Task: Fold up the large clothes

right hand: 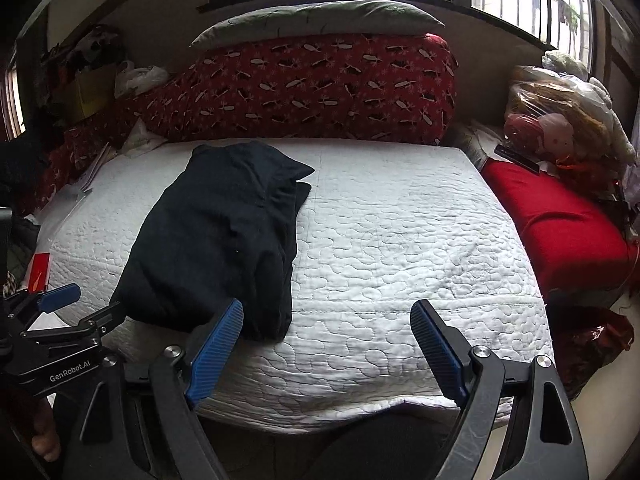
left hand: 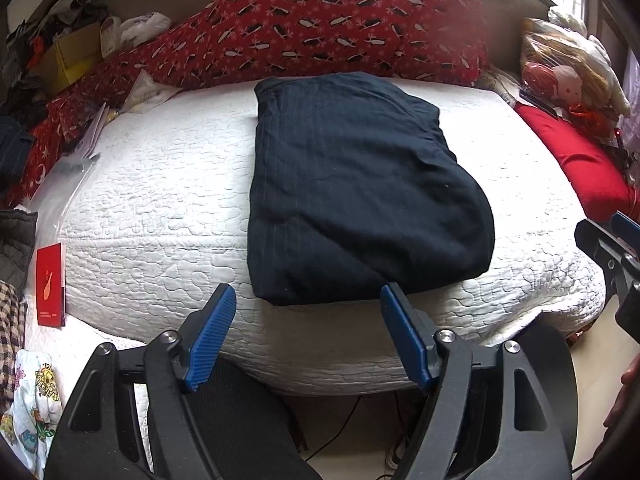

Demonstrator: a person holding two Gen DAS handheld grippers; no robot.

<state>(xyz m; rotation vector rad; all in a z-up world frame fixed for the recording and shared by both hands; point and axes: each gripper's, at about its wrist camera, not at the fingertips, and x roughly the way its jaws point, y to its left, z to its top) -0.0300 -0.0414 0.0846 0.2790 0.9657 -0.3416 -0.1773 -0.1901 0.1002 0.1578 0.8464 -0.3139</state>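
Observation:
A dark navy garment (left hand: 352,188) lies folded into a rough rectangle on the white quilted bed (left hand: 160,184). In the right wrist view the garment (right hand: 216,236) lies left of centre on the bed (right hand: 400,248). My left gripper (left hand: 308,300) is open and empty, held just short of the garment's near edge. My right gripper (right hand: 328,316) is open and empty, over the bed's near edge, to the right of the garment. The left gripper also shows at the left edge of the right wrist view (right hand: 60,300), and the right gripper shows at the right edge of the left wrist view (left hand: 616,240).
A red patterned bolster (left hand: 320,28) and a grey pillow (right hand: 320,20) line the far side. A red cushion (right hand: 556,224) and bagged soft toys (right hand: 560,120) are at the right. A red booklet (left hand: 51,284), papers and piled clothes lie at the left. Cables run on the floor below the bed.

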